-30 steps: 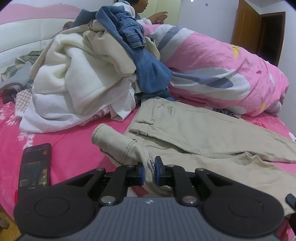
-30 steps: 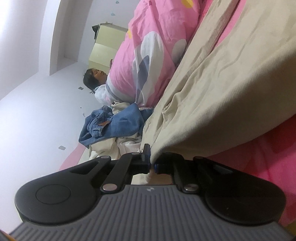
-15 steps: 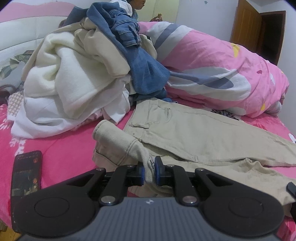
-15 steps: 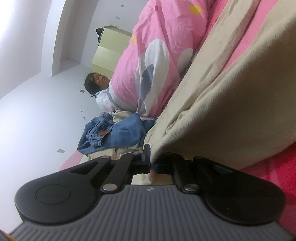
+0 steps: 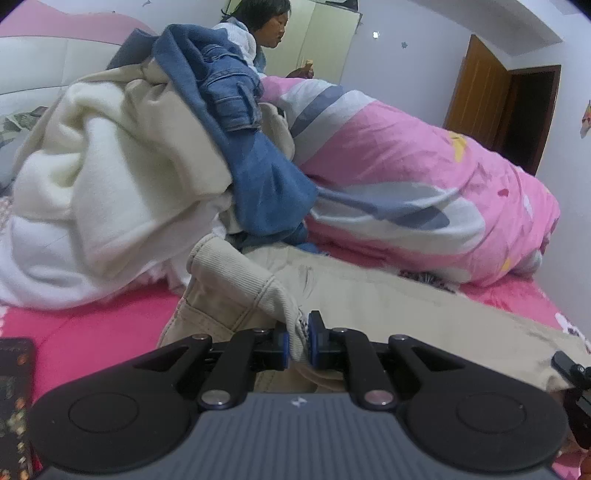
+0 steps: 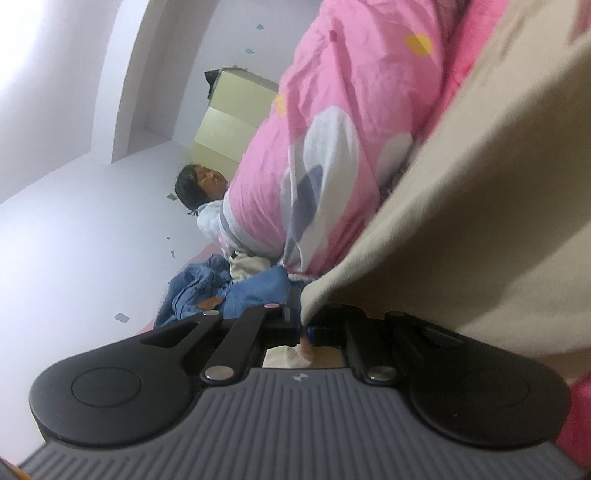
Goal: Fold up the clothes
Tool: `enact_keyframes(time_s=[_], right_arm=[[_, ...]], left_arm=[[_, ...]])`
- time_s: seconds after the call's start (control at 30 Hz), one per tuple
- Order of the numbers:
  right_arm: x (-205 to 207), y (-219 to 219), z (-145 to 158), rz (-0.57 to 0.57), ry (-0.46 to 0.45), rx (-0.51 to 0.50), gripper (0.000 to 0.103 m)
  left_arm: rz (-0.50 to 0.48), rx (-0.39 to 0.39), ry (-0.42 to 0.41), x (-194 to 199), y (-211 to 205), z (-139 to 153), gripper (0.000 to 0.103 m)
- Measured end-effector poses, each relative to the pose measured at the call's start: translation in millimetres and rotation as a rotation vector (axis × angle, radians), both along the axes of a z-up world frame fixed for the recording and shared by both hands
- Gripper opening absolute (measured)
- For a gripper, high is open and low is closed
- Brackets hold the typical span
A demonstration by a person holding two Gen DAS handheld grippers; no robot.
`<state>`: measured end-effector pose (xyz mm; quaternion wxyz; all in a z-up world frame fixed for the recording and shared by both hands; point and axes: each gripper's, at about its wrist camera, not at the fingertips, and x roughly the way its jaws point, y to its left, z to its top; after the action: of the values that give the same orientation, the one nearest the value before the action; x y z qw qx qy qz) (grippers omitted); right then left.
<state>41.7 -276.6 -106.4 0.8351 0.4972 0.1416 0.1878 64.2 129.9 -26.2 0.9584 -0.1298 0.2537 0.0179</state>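
Beige corduroy trousers lie across the pink bed. My left gripper is shut on their waistband edge, which folds over in a ribbed roll toward the far side. My right gripper is tilted sideways and shut on another edge of the same trousers, whose cloth fills the right of that view. The tip of the right gripper shows at the left wrist view's right edge.
A pile of cream garments and blue jeans sits at the back left. A pink duvet lies behind the trousers. A phone lies at the near left. A person sits beyond the pile.
Both grippers have carried the held trouser edge forward toward the clothes pile. The waistband roll now reaches further over the trousers, and the phone has slid to the frame's left edge.
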Motion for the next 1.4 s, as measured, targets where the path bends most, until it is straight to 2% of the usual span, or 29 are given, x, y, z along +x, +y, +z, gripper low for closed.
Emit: enact_keyframes(time_s=[0.33,0.43,0.7,0.87,0.93,1.0,1.07,1.1,1.13,1.2,1.27,1.33,1.4], right_arm=[[74.1,-12.6,18.2,-0.023,-0.053,-0.02,0.002],[100.2,-14.0,20.8,-0.032,-0.057,-0.036,0.002],[166.8,-16.7,-3.3,-0.021,0.045,-0.071,0.002],[193.9,-19.3,-29.5,-0.005,0.13,-0.078,0.002],[200.8,-21.3,-39.5,-0.002,0.155,-0.064,0.002],[209.2,-25.3,-50.3,0.003,0.198,-0.033,0.002],[215.8,-30.2,-60.5,0.013,0.26,0.025,0.002],[219.0,-32.7,-65.6,0.019,0.291,0.054,0.002],[219.7,-35.6,-66.8,0.027,0.309,0.092,0.004],[218.5,-40.9,-67.1,0.04,0.338,0.171,0.016],[209.9,-45.9,-63.3,0.026,0.338,0.235,0.041],[197.9,-49.6,-53.5,0.008,0.333,0.246,0.057],[181.2,-51.3,-40.0,0.001,0.324,0.231,0.061]], left_arm=[[-0.009,-0.028,-0.033,73.2,-3.1,1.0,0.011],[-0.012,-0.034,-0.01,102.3,-2.1,-5.2,0.011],[-0.008,-0.017,0.106,167.7,-2.0,-43.5,0.011],[-0.022,-0.022,0.124,186.6,0.4,-60.7,0.012],[-0.031,-0.027,0.126,193.2,1.8,-66.8,0.019],[-0.045,-0.075,0.123,196.0,8.1,-69.1,0.022],[-0.049,-0.112,0.121,195.6,13.9,-68.3,0.032],[-0.046,-0.124,0.122,193.8,16.5,-66.3,0.045],[-0.024,-0.125,0.107,188.1,18.9,-61.4,0.059],[-0.008,-0.124,0.069,172.4,21.9,-49.5,0.069],[-0.012,-0.121,0.039,154.4,25.2,-36.9,0.07],[-0.025,-0.113,0.038,134.1,28.5,-23.8,0.072],[-0.027,-0.113,0.053,111.4,34.1,-10.7,0.072]])
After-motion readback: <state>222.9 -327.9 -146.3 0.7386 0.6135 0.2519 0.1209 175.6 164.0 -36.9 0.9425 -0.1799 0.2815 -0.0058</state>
